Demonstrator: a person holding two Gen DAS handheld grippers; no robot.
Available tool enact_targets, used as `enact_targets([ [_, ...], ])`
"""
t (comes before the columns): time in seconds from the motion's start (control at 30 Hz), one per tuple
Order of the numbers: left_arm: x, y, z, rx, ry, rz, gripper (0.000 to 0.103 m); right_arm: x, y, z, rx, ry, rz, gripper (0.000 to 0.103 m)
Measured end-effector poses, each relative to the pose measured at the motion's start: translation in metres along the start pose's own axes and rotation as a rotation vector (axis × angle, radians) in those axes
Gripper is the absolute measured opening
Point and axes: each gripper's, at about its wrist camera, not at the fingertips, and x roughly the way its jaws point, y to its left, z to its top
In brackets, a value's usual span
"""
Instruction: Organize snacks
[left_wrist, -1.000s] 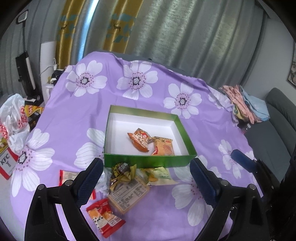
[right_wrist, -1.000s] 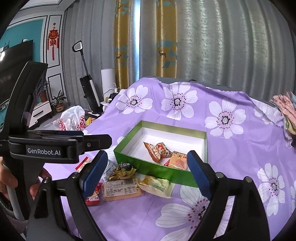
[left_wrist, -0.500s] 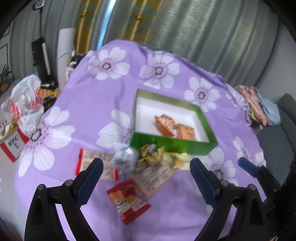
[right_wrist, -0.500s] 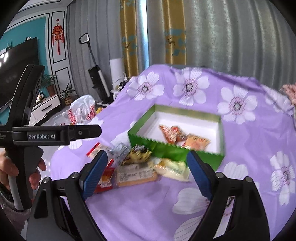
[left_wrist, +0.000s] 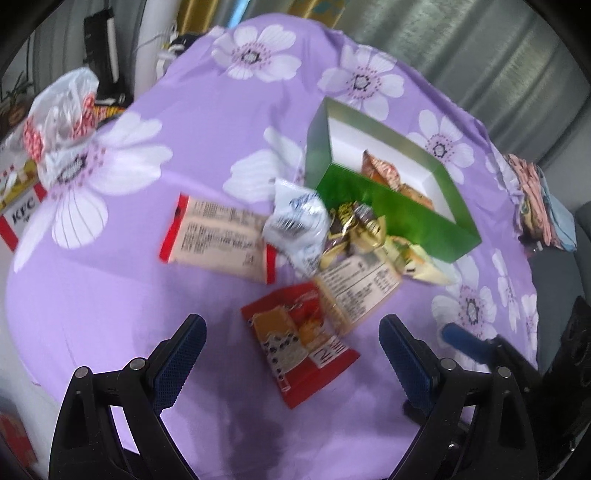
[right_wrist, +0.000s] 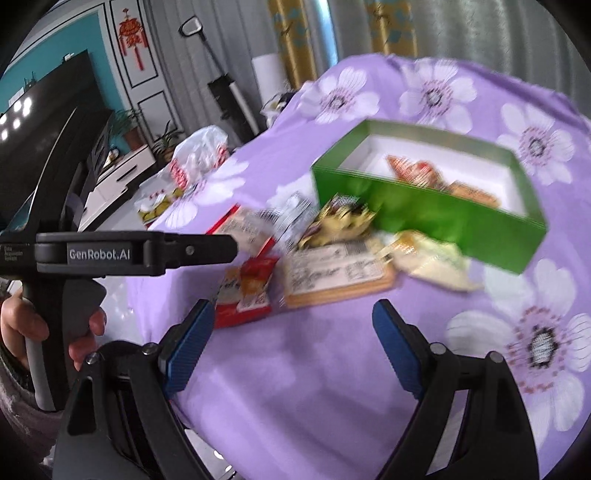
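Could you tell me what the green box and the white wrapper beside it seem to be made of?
Green box: probably glossy coated cardboard, with thin straight walls and a white inside. White wrapper: likely crinkly plastic film, creased and puffed; blur hides details.

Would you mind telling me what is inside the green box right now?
Inside the green box lie orange snack packets on its white floor. Its near wall hides their lower edges and whatever lies close behind it.

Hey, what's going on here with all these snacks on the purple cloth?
A person is sorting snacks into a green box on a flowered purple tablecloth, with a tool in each hand. A couple of packets already lie in the box; a pile of snacks sits in front of it. Both tools are open and empty: the left tool above a red packet, the right tool nearby.
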Motion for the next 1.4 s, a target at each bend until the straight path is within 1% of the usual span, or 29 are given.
enact_targets([
  [0.03, 0.002, 0.003, -0.002, -0.01, 0.009, -0.007, 0.094, 0.005, 0.002, -0.003, 0.003, 0.011, 0.015, 0.086],
  [0.2, 0.01, 0.017, -0.006, -0.058, 0.042, -0.033, 0.094, 0.027, 0.006, -0.009, 0.039, 0.055, 0.099, 0.072],
  [0.3, 0.013, 0.021, -0.008, -0.072, 0.051, -0.055, 0.094, 0.039, 0.009, -0.011, 0.064, 0.077, 0.132, 0.066],
  [0.33, 0.014, 0.023, -0.008, -0.076, 0.052, -0.059, 0.089, 0.043, 0.009, -0.012, 0.072, 0.083, 0.143, 0.065],
  [0.43, 0.018, 0.026, -0.009, -0.083, 0.062, -0.076, 0.078, 0.056, 0.012, -0.011, 0.101, 0.1, 0.164, 0.058],
  [0.5, 0.021, 0.025, -0.009, -0.078, 0.064, -0.08, 0.077, 0.064, 0.014, -0.011, 0.113, 0.108, 0.179, 0.051],
  [0.53, 0.021, 0.025, -0.009, -0.073, 0.061, -0.084, 0.075, 0.067, 0.014, -0.01, 0.116, 0.114, 0.181, 0.05],
  [0.57, 0.021, 0.025, -0.009, -0.071, 0.059, -0.09, 0.073, 0.07, 0.015, -0.01, 0.117, 0.118, 0.177, 0.045],
  [0.63, 0.024, 0.026, -0.008, -0.074, 0.065, -0.11, 0.058, 0.074, 0.014, -0.008, 0.118, 0.114, 0.175, 0.04],
  [0.7, 0.028, 0.025, -0.007, -0.066, 0.076, -0.121, 0.05, 0.075, 0.013, -0.006, 0.125, 0.115, 0.18, 0.03],
  [0.77, 0.031, 0.022, -0.008, -0.053, 0.073, -0.121, 0.046, 0.078, 0.011, -0.005, 0.118, 0.124, 0.179, 0.028],
  [0.83, 0.032, 0.021, -0.007, -0.054, 0.07, -0.122, 0.037, 0.078, 0.013, -0.006, 0.097, 0.126, 0.175, 0.027],
  [0.9, 0.032, 0.022, -0.007, -0.06, 0.07, -0.137, 0.035, 0.078, 0.016, -0.006, 0.071, 0.123, 0.169, 0.025],
  [0.97, 0.028, 0.019, -0.008, -0.042, 0.059, -0.132, 0.034, 0.076, 0.018, -0.006, 0.046, 0.118, 0.164, 0.023],
  [1.0, 0.026, 0.017, -0.008, -0.033, 0.053, -0.131, 0.031, 0.074, 0.019, -0.006, 0.042, 0.114, 0.167, 0.019],
  [1.07, 0.019, 0.011, -0.009, -0.013, 0.035, -0.13, 0.03, 0.068, 0.021, -0.007, 0.031, 0.098, 0.177, 0.015],
  [1.2, 0.002, -0.001, -0.004, 0.026, -0.013, -0.14, 0.03, 0.05, 0.024, -0.004, 0.01, 0.049, 0.17, 0.015],
  [1.3, -0.006, -0.013, 0.005, 0.064, -0.045, -0.147, 0.03, 0.037, 0.02, 0.006, 0.009, 0.005, 0.171, 0.015],
  [1.4, -0.009, -0.027, 0.016, 0.1, -0.062, -0.161, 0.03, 0.024, 0.015, 0.017, -0.009, -0.038, 0.142, 0.015],
])
